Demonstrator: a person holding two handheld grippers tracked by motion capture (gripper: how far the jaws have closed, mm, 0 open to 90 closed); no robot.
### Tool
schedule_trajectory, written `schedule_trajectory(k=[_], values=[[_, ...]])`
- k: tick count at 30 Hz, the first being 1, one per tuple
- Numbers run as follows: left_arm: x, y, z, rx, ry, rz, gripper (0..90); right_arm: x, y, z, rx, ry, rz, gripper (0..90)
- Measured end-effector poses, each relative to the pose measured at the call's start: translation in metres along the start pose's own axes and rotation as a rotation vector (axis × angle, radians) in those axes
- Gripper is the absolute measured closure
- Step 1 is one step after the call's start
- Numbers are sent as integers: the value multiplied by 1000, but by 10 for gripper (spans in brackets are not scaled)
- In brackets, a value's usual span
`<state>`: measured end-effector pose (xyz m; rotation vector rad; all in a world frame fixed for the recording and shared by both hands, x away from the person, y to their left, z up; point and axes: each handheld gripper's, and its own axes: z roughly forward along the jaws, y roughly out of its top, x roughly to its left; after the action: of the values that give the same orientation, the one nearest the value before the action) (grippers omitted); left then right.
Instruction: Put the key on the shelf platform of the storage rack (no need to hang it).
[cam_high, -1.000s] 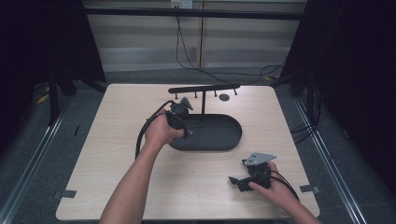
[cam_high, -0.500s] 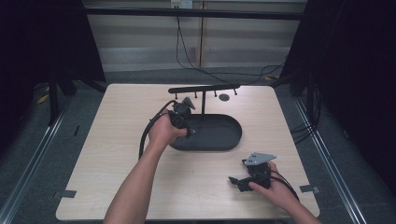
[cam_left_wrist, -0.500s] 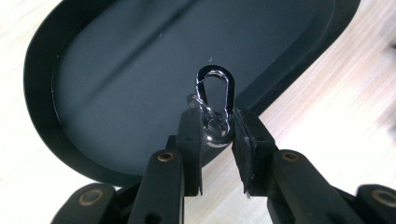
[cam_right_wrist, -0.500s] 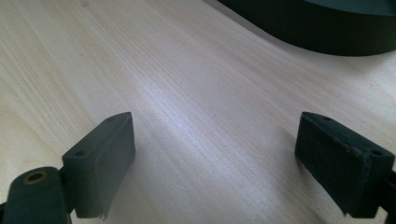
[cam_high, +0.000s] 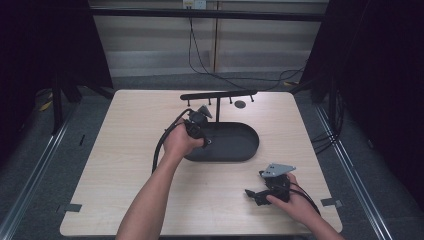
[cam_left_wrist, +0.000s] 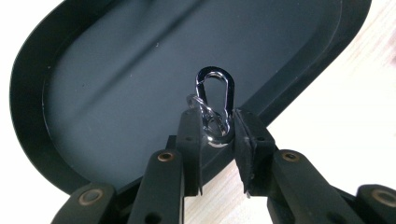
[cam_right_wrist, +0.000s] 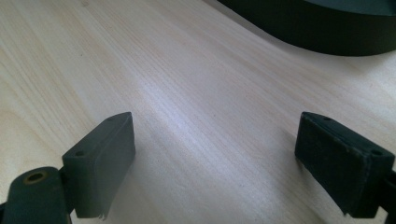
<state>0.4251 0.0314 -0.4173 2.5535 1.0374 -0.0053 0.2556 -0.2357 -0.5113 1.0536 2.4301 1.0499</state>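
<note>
Meanwhile, the left tool (cam_left_wrist: 217, 128) pinches a shiny silver metal carabiner clip (cam_left_wrist: 214, 105) over the near rim of the black oval plastic tray (cam_left_wrist: 93, 84); the right tool (cam_right_wrist: 215, 158), jaws wide and empty, rests low over the pale wooden worktop (cam_right_wrist: 196, 93)

The high view looks forward and down from above the person's side, taking in the whole worktop (cam_high: 125, 165) from well back. The left gripper view rides on the left tool (cam_left_wrist: 218, 128), very close, facing the black tray (cam_left_wrist: 116, 93). The right gripper view skims low over the worktop and catches that tray's edge, shared by all three.
</note>
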Motion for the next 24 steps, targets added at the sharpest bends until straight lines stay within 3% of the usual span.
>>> schedule_trajectory(k=[6, 17, 24], values=[[0, -3, 8, -26, 9, -23, 731, 0, 0, 0, 1, -2, 0, 120], [-1, 0, 17, -13, 9, -10, 730, 0, 0, 0, 1, -2, -1, 119], [1, -1, 27, -27, 18, -29, 731, 0, 0, 0, 1, -2, -1, 119]])
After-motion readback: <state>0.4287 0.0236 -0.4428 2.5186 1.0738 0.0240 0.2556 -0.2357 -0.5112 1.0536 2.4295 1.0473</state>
